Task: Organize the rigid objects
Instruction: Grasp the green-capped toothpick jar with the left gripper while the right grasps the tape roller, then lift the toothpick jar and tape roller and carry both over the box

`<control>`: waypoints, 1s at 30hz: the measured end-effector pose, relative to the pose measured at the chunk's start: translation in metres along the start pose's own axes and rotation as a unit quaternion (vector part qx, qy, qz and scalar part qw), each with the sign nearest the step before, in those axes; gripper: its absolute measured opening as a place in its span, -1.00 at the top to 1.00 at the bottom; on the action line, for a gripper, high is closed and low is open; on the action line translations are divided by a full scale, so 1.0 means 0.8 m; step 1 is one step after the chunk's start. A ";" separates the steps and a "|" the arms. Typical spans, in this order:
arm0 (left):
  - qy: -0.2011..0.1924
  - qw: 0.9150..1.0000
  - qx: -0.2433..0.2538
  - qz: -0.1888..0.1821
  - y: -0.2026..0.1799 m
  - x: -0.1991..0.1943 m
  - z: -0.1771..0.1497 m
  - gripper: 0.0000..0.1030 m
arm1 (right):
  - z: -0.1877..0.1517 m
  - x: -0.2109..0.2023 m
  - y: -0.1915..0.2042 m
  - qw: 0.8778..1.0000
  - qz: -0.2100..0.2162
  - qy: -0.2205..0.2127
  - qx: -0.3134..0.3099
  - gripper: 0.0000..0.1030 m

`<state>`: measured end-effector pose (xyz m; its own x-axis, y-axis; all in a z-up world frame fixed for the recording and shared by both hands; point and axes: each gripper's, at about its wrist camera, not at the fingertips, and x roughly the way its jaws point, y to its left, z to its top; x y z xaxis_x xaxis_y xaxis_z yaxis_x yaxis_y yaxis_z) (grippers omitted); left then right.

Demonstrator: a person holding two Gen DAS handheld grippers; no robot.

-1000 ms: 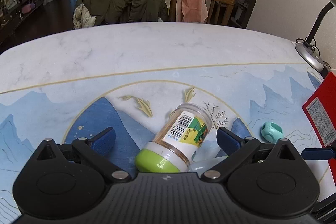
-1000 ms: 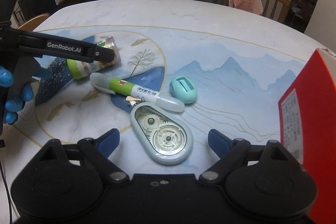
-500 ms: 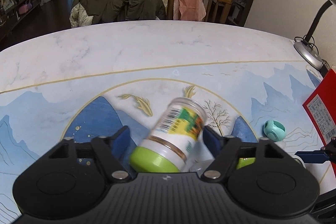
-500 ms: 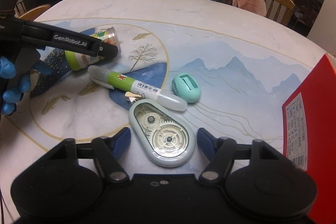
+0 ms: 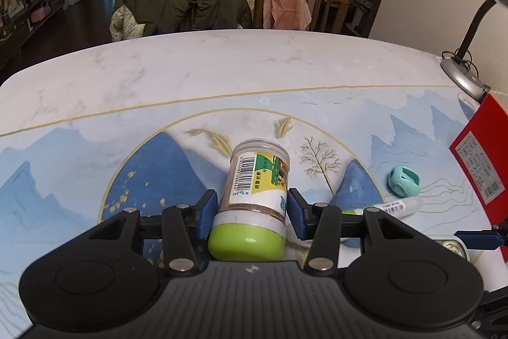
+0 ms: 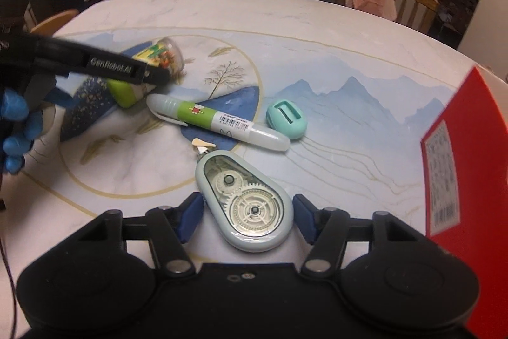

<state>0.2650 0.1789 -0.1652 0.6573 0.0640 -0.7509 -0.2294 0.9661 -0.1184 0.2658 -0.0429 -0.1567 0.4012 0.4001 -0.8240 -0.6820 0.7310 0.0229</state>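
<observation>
Right now your left gripper [image 5: 250, 208] is closing on the green-capped jar [image 5: 254, 196], pads pressing both sides just above the cap. The jar lies on the table [image 5: 190, 75], its long axis running from cap at 6 o'clock to clear base at 12, square across the jaws. Your right gripper [image 6: 247, 218] is closing too, straddling the correction tape dispenser [image 6: 244, 202]; a sliver of gap shows at each pad, so it grips nothing yet. The dispenser's long axis tilts from 11 to 5 o'clock, its wide end between the jaws. Beyond it, toward 12, lie the glue stick [image 6: 219, 123] and mint sharpener [image 6: 285, 119].
</observation>
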 end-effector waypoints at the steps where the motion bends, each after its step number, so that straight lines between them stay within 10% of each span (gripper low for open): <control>1: 0.000 1.000 -0.003 0.000 0.000 -0.005 -0.002 0.09 | -0.001 -0.006 -0.001 1.000 0.002 -0.003 0.007 -0.18; 30: -0.026 0.997 0.027 -0.067 -0.135 -0.189 -0.025 0.09 | -0.044 -0.193 -0.062 0.987 -0.008 -0.084 0.136 -0.18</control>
<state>0.1758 0.0597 -0.0521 0.7155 -0.0543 -0.6965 -0.0991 0.9790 -0.1782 0.2160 -0.1607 -0.0503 0.5219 0.4569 -0.7203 -0.4943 0.8502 0.1811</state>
